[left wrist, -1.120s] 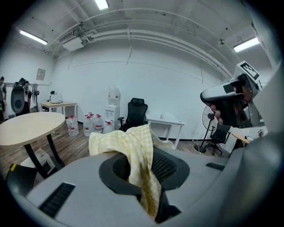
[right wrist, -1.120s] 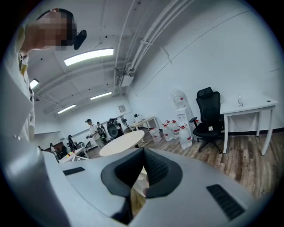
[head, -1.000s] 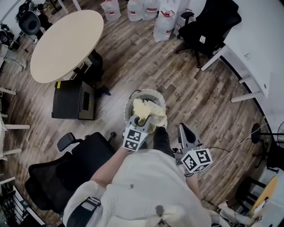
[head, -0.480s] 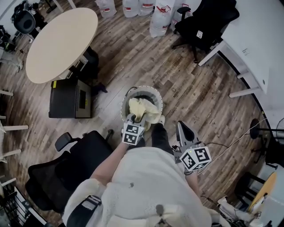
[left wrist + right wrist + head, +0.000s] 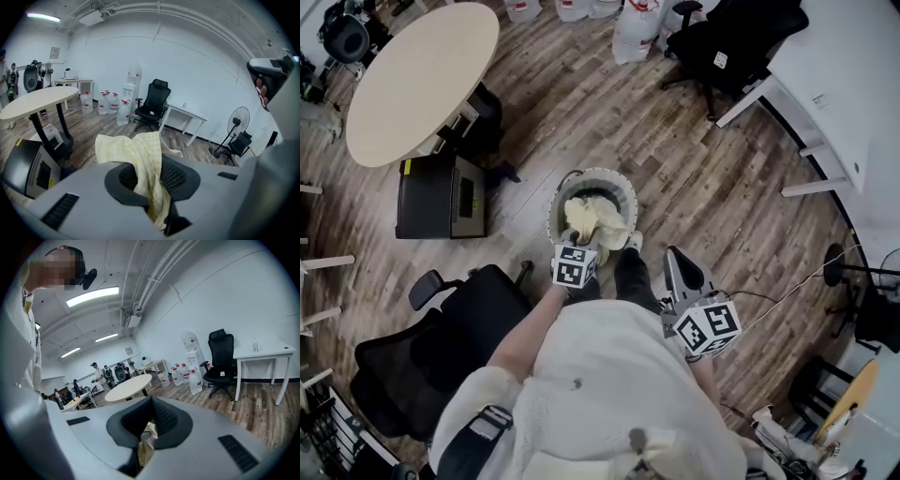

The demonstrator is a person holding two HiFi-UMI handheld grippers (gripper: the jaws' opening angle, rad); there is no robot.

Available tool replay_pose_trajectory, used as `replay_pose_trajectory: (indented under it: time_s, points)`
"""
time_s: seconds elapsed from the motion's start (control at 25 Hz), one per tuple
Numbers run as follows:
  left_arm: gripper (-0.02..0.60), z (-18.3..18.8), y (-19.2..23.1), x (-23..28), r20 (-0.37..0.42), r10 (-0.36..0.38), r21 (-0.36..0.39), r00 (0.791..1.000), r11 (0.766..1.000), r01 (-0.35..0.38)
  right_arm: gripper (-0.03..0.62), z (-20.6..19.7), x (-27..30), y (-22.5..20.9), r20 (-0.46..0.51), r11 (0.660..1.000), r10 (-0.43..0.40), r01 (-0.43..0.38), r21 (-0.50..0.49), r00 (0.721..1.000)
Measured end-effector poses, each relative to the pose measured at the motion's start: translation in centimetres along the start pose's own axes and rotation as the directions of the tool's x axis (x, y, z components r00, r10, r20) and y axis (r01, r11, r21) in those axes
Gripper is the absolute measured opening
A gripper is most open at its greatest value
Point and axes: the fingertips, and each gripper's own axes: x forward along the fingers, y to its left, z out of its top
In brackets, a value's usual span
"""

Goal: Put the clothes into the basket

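Observation:
In the head view a round pale basket (image 5: pixel 565 184) stands on the wood floor just ahead of the person's feet. A pale yellow cloth (image 5: pixel 594 216) lies bunched inside it. My left gripper (image 5: pixel 584 244) hangs at the basket's near rim, shut on that cloth. The left gripper view shows the yellow cloth (image 5: pixel 133 152) pinched between the jaws and draped over them at my left gripper (image 5: pixel 157 176). My right gripper (image 5: pixel 675 260) is held to the right of the basket, shut with nothing in it; the right gripper view shows my right gripper (image 5: pixel 149 425) with its jaws together.
A round beige table (image 5: pixel 422 80) and a black box (image 5: pixel 441 197) stand to the left of the basket. A black office chair (image 5: pixel 441 347) is at the near left. Water bottles (image 5: pixel 633 33), another black chair (image 5: pixel 731 42) and a white desk (image 5: pixel 853 84) lie beyond.
My left gripper has sunk toward the basket with the yellow cloth, which now sits more inside the rim. The right gripper has hardly moved.

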Motion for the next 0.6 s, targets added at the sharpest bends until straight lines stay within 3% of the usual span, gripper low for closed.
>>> replay_pose_trajectory:
  time_s: [0.6]
  points:
    - [0.091, -2.7, 0.0, 5.8, -0.133, 0.020, -0.032, 0.991, 0.999, -0.024, 0.009, 0.8, 1.2, -4.6, -0.025, 1.000, -0.005, 0.005, 0.013, 1.000]
